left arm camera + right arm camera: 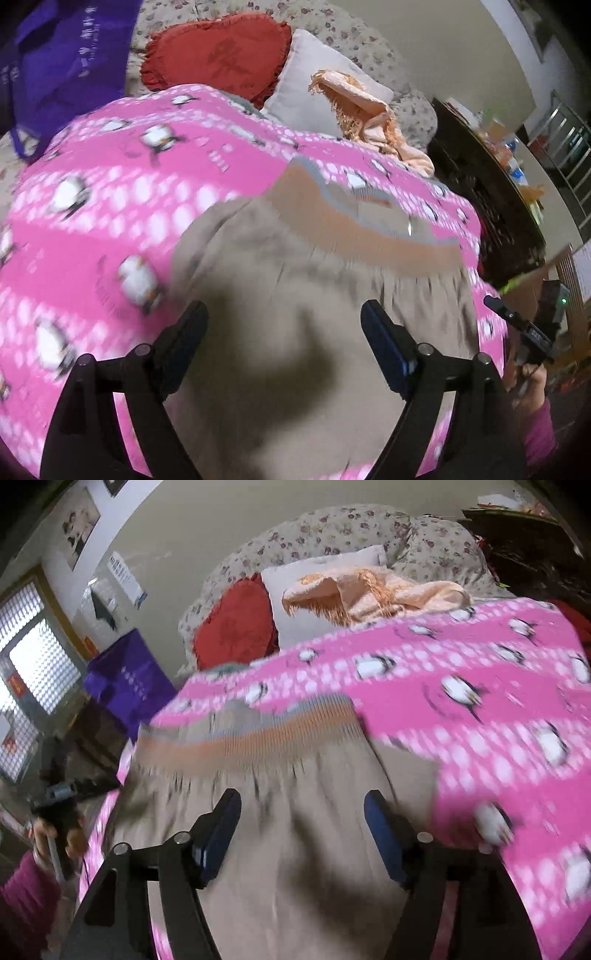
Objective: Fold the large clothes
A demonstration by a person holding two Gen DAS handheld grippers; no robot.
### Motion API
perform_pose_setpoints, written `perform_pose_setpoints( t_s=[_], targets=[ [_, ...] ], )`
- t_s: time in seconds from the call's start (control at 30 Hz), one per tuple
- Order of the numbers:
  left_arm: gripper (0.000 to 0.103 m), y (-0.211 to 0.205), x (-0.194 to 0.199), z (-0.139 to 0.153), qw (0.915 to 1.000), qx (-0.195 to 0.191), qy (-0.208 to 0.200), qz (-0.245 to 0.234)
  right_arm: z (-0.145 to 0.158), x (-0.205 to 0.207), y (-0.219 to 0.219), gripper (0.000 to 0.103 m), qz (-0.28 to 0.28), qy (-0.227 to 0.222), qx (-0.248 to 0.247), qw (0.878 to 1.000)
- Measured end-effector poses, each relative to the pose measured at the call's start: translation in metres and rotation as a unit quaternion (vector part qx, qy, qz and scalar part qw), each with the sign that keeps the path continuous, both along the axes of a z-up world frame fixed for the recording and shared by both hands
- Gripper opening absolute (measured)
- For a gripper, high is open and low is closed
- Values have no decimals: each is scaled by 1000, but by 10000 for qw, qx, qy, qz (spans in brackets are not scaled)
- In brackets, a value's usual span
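Note:
A beige garment (295, 314) with an orange and grey elastic waistband (351, 221) lies spread on a pink penguin-print blanket (92, 206). It also shows in the right wrist view (295, 830), waistband (251, 734) at its far end. My left gripper (284, 317) is open and empty, just above the beige cloth. My right gripper (303, 805) is open and empty above the same cloth, and shows in the left wrist view (517, 321) at the right edge. The left gripper shows in the right wrist view (62, 794) at the left. Both views are blurred.
At the bed's head lie a red heart cushion (218, 55), a grey pillow (314, 85), a peach fringed shawl (369, 107) and a floral quilt (332, 528). A purple bag (62, 62) stands at the left. A dark cluttered table (491, 177) stands at the right.

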State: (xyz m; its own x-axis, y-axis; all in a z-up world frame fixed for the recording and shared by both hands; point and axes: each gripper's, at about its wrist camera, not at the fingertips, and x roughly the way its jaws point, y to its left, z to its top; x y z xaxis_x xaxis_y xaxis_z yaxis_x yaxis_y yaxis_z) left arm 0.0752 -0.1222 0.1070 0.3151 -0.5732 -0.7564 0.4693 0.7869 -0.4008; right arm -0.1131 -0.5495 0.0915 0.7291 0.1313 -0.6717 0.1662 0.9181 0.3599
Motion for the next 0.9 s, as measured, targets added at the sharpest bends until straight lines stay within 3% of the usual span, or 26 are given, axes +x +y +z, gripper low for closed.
perform_pose_setpoints(
  t_s=[0.27,0.43,0.5,0.53,0.57,0.6,0.63,0.73,0.83,0.9],
  targets=[
    [86,40,-57,-37,9992,142,169,-318,-29,-69,17,72,-12,584,-224,9980],
    [86,51,-57,-57,9965,-538,616,-178,-47,-85,7,72,-532,676,168,9962],
    [84,49,-58,-66,9952,-505,802,-245,-57,-84,6,71,-486,674,560,9950],
    [69,47,-59,-68,9953,-393,827,-303,-61,-83,8,68,-410,707,654,9945],
    [53,44,-59,-70,9958,-221,821,-334,-65,-80,11,47,-334,758,673,9943],
    [17,41,-58,-70,9963,65,790,-319,-68,-77,15,22,-330,883,519,9942],
    [10,41,-57,-70,9963,369,748,-205,-68,-76,16,17,-410,978,355,9937],
    [1,49,-50,-57,9959,398,814,51,-57,-80,8,6,-541,848,498,9937],
    [1,59,-50,-36,9979,492,376,181,-36,-88,-1,3,-640,696,292,9951],
    [0,64,-47,-40,9971,558,389,334,-41,-91,-4,2,-670,804,203,9943]
  ],
)
